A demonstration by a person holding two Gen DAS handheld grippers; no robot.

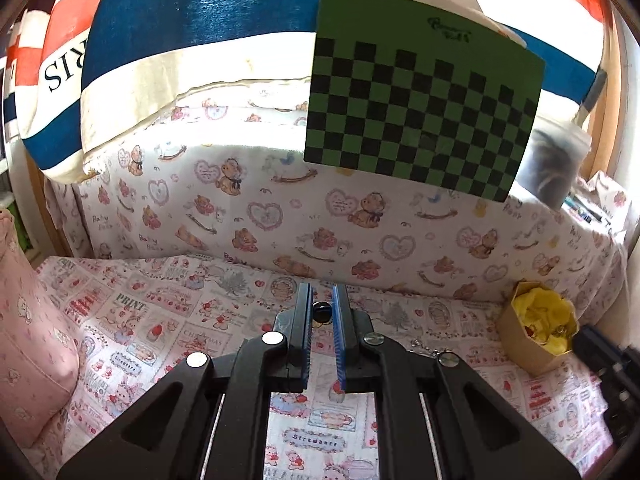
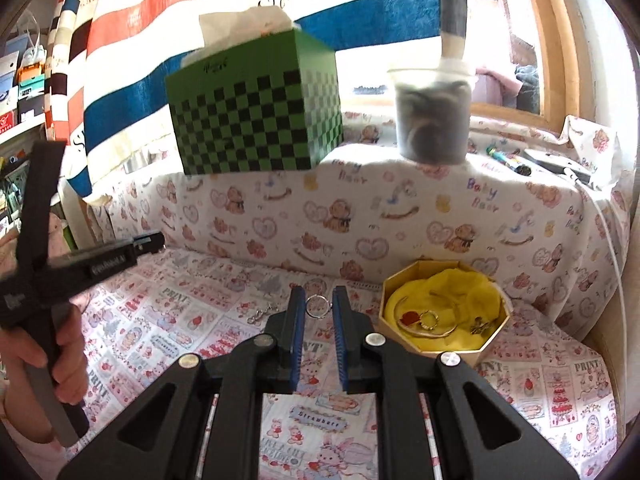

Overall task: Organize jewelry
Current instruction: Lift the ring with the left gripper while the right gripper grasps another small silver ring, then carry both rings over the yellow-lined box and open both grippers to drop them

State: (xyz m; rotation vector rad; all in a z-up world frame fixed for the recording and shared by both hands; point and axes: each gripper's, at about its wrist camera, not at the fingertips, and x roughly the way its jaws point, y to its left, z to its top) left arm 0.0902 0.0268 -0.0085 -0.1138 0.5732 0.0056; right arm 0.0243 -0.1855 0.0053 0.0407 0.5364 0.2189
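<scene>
Two grippers are each closed on a small piece of jewelry above the printed cloth (image 2: 168, 312): the left gripper (image 1: 322, 312) pinches a dark bead-like piece (image 1: 321, 311) and the right gripper (image 2: 319, 307) pinches a thin silver ring (image 2: 318, 306). The octagonal box (image 2: 492, 340) with yellow lining, just right of the right gripper, holds a gold bangle (image 2: 426, 330), a gold ring (image 2: 429, 319) and a red piece (image 2: 409, 317). A silver chain (image 2: 262, 313) lies on the cloth left of the right gripper.

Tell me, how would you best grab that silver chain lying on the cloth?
Take the silver chain at its bunched middle, coming straight down from above. It lies flat and loose on the patterned cloth, so there is no edge to slide under from the side; pinching across the thin line of links gathers the most metal.
</scene>
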